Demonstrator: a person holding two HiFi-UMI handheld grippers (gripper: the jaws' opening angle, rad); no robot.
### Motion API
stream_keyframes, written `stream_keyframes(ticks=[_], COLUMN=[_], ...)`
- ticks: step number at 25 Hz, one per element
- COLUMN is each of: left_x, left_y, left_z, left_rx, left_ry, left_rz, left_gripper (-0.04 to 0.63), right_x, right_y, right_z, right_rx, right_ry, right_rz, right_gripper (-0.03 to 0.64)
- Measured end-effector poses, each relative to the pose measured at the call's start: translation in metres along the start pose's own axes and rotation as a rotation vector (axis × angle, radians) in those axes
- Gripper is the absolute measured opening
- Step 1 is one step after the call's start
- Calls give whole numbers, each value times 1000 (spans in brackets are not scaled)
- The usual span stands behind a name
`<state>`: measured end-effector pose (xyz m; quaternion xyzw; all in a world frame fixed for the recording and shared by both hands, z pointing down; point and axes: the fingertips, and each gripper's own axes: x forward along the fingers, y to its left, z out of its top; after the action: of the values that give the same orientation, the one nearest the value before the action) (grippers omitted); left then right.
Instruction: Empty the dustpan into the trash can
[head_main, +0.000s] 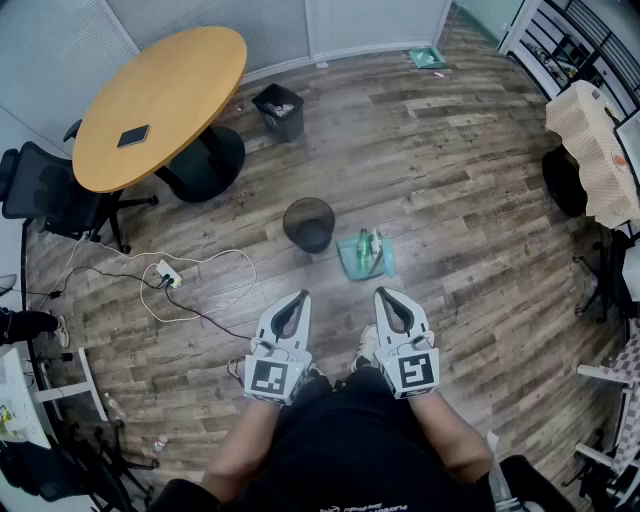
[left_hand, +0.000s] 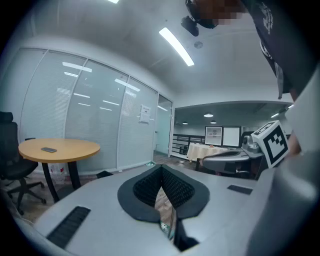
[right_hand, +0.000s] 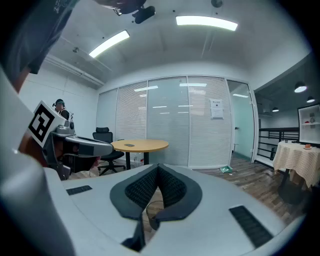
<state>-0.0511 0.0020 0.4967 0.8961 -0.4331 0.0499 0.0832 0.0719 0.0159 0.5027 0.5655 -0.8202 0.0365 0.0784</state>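
A round dark trash can (head_main: 308, 224) stands on the wood floor ahead of me. Just right of it lies a green dustpan (head_main: 366, 253) with bottles and litter in it. My left gripper (head_main: 299, 296) and right gripper (head_main: 384, 294) are held side by side near my body, well short of both, pointing toward them. Both are shut with nothing between the jaws. In the left gripper view the left gripper (left_hand: 161, 168) shows a sliver of the dustpan (left_hand: 168, 228) below its closed jaws. In the right gripper view the right gripper (right_hand: 158, 168) shows the trash can's rim (right_hand: 149, 216).
A round wooden table (head_main: 160, 100) with a phone stands at the far left, an office chair (head_main: 40, 190) beside it. A square black bin (head_main: 279, 110) sits behind the table. A power strip with cables (head_main: 168, 272) lies left of the trash can. A cloth-covered table (head_main: 600, 140) stands at right.
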Motion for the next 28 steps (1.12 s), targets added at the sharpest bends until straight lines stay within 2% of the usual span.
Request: stream_keyframes(ticks=[10,14,18,24,28], left_x=[-2,3,12,34,37], left_y=[-6,-6,-12,-32,-37], left_z=[-7,-3,0,0,-10], left_rx=[29,24,41,38,72], left_ry=[20,30,33,55,106], left_rz=[-24,-16,-14,5,20], left_gripper=[21,21,22,21,21], right_x=[-6,-8,-11,-7,0], right_y=[-1,-7,-18,-50,-66], right_z=[4,-1,-4,-28,-45], right_rx=[-6,-3,27,48,61], right_ry=[-18,21,15,83,130], right_rz=[-8,-15,-2,8,24], right_gripper=[23,23,23,25,25])
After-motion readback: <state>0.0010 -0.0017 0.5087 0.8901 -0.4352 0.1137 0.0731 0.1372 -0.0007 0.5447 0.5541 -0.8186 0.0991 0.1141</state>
